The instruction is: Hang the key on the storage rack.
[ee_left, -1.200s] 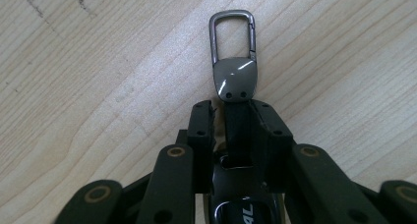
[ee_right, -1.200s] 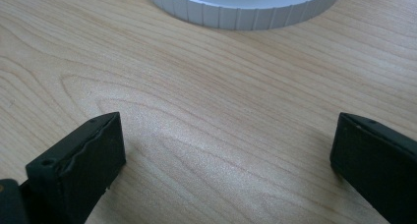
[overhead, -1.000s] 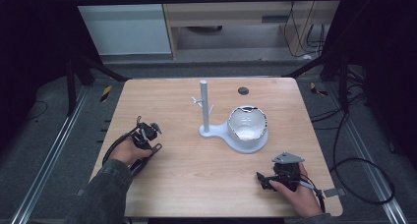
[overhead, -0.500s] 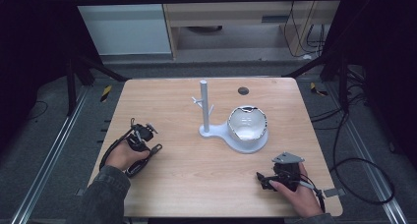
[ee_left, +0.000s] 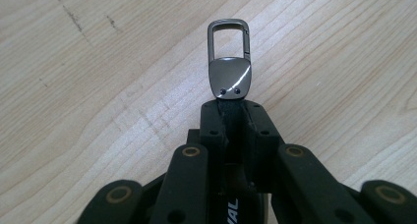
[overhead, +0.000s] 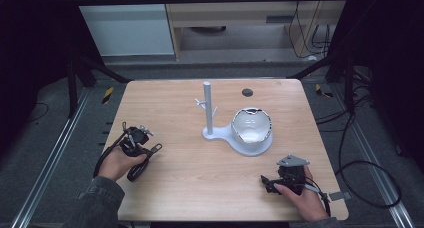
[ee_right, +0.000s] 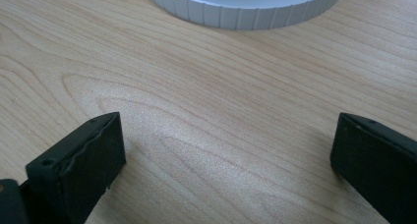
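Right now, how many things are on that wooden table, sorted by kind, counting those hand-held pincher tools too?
Hand-held grippers: 2, the left gripper and the right gripper
Metal clips: 1, the key clip, pinched in the left one
White stands with a peg post: 1, the stand
Dark round spots: 1, the spot
Total: 5

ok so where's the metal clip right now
The clip is pinched in the left gripper, sticking out past its tips above the table's left side, well left of the white stand.

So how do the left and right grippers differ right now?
The left gripper is shut on a metal clip; the right gripper is open with nothing between its jaws. The left gripper points at bare table, the right gripper at the white stand. Both are hand-held, low over the table.
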Demonstrator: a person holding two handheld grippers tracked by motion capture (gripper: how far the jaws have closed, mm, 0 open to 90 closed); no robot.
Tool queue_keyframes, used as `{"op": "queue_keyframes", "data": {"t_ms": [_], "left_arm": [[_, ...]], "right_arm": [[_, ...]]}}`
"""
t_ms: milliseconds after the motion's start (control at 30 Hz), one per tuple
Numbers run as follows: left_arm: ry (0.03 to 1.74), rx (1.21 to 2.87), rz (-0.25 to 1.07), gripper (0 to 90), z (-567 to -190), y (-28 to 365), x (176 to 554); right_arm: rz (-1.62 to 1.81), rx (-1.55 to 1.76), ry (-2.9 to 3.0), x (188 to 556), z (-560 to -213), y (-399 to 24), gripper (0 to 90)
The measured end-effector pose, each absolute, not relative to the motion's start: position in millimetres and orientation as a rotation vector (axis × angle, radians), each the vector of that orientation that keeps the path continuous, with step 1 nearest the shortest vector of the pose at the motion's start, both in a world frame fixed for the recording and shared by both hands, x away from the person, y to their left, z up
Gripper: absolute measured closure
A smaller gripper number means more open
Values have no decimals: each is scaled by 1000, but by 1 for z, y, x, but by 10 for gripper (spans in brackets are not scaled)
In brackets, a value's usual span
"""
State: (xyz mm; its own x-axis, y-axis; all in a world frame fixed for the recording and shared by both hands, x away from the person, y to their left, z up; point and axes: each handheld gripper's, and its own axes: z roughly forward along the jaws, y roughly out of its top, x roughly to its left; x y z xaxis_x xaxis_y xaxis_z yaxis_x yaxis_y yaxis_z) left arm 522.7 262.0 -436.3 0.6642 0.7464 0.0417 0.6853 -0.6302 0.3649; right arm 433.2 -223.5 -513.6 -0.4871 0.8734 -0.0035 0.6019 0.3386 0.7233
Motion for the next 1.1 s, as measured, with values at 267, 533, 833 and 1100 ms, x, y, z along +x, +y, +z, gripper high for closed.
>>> {"op": "queue_keyframes", "data": {"t_ms": [267, 533, 833, 1100], "left_arm": [[1086, 2477, 349, 800, -420, 268, 501], [1044, 2369, 393, 801, -412, 270, 478], [990, 2327, 427, 802, -403, 267, 462], [961, 2287, 478, 804, -394, 264, 451]], "right_arm": [[944, 1293, 2222, 434, -513, -224, 4], [944, 1297, 2221, 434, -513, -224, 4], [937, 1293, 2211, 436, -514, -224, 4], [936, 1296, 2210, 437, -514, -224, 4]]}}
